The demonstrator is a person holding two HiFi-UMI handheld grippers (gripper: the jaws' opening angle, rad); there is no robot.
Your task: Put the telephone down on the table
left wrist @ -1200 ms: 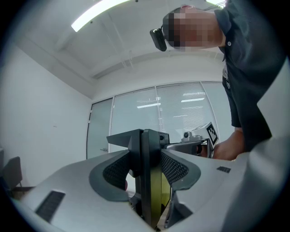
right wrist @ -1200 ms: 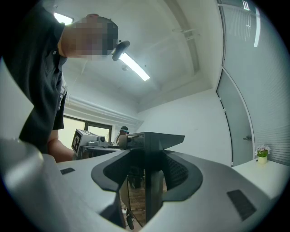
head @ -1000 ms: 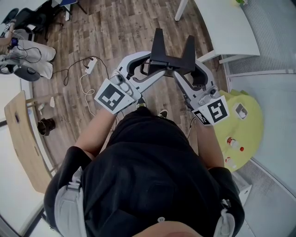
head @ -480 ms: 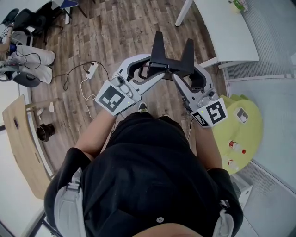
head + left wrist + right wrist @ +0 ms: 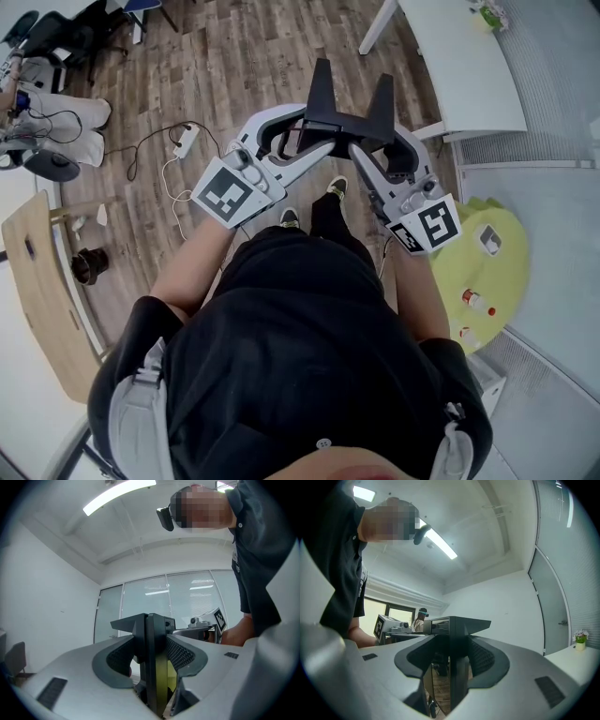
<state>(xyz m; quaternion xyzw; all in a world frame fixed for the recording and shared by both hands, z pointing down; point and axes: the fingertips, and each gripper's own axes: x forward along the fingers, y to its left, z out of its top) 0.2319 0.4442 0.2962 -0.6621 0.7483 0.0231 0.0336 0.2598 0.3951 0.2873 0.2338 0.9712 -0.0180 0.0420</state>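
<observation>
The telephone (image 5: 345, 105) is a black, flat-bodied thing with two raised prongs, held in the air over the wooden floor in front of the person. My left gripper (image 5: 302, 142) grips its left end and my right gripper (image 5: 382, 150) its right end. In the left gripper view the black body (image 5: 151, 634) stands edge-on between the pads (image 5: 180, 654), which press on both its sides. The right gripper view shows the same: the black edge (image 5: 457, 667) is clamped between the pads (image 5: 483, 658). Both grippers (image 5: 151, 657) (image 5: 451, 662) point level.
A white table (image 5: 464, 52) stands at the upper right, with a yellow-green round table (image 5: 492, 262) carrying small bottles at the right. A power strip with cables (image 5: 182, 139) lies on the floor. A wooden board (image 5: 42, 281) is at the left. The person's foot (image 5: 336, 187) shows below the grippers.
Both grippers keep their hold on the telephone. The floor and tables have slid in the head view, and the person's foot has stepped into sight below the grippers.
</observation>
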